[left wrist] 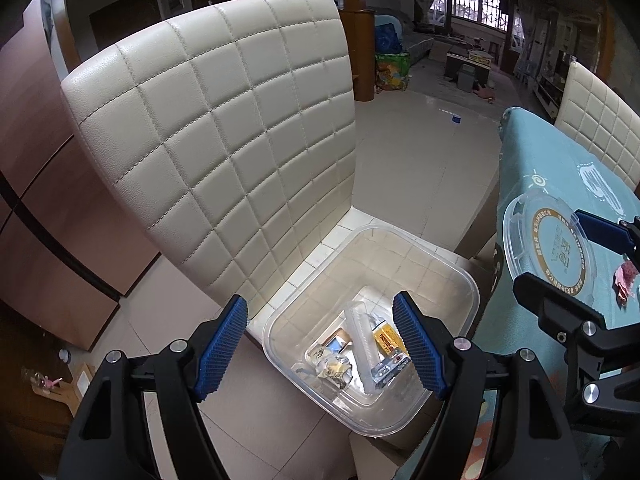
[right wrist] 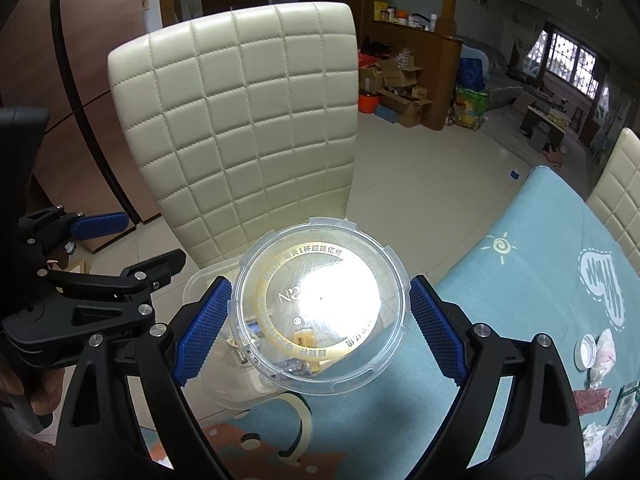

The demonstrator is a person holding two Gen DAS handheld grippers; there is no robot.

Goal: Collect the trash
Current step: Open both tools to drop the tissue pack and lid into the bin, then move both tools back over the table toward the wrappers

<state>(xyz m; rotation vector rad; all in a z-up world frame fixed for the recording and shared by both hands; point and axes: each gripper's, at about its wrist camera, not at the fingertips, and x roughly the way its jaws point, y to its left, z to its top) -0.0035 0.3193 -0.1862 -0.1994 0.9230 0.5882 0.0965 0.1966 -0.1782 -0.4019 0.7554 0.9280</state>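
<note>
Right hand-held gripper clamped on round clear lid at surface edge. Left hand-held gripper spread wide, empty, above clear bin w/ trash on chair.

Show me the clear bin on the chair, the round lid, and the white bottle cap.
clear bin (left wrist: 452,276): left wrist view, far wall.
round lid (right wrist: 320,380): right wrist view, near rim.
white bottle cap (right wrist: 585,353): right wrist view, its centre.
</note>
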